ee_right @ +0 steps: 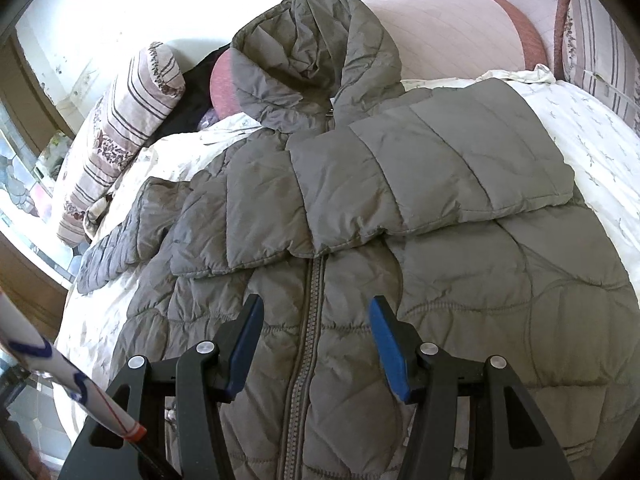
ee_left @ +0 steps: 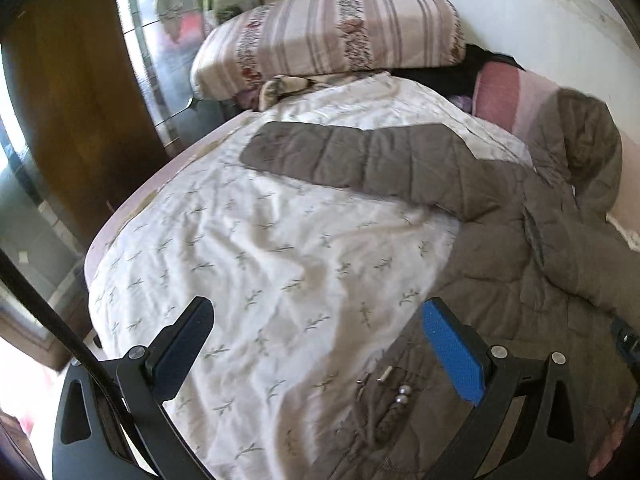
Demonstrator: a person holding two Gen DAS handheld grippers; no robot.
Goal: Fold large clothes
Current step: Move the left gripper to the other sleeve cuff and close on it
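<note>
We see a bed (ee_right: pixel 600 152) covered by a white quilt (ee_left: pixel 248 240) printed with small leafy sprigs, and on it lies the big grey-brown padded jacket (ee_right: pixel 460 280), front side up with its zipper (ee_right: pixel 310 320) closed. The jacket takes up most of the bed in the right wrist view. Its hood (ee_right: pixel 316 52) rests toward the wall, against a pink cushion (ee_right: pixel 452 36). One sleeve (ee_right: pixel 440 176) is folded across the chest, lying over the top of the zipper. The other sleeve (ee_left: pixel 360 160) stretches out flat over the quilt toward a striped pillow (ee_left: pixel 332 36) at the head of the bed. In the left wrist view, drawstrings with small metal beads (ee_left: pixel 400 396) lie on the jacket near its edge.

Our right tool (ee_right: pixel 316 340) hovers above the zipper, jaws apart with nothing between them, not touching the fabric. Our left tool (ee_left: pixel 320 352) is spread wide over the quilt beside the jacket's edge, also empty. A white, blue-marked cable (ee_right: pixel 60 380) crosses the lower left corner of the right wrist view.
</note>
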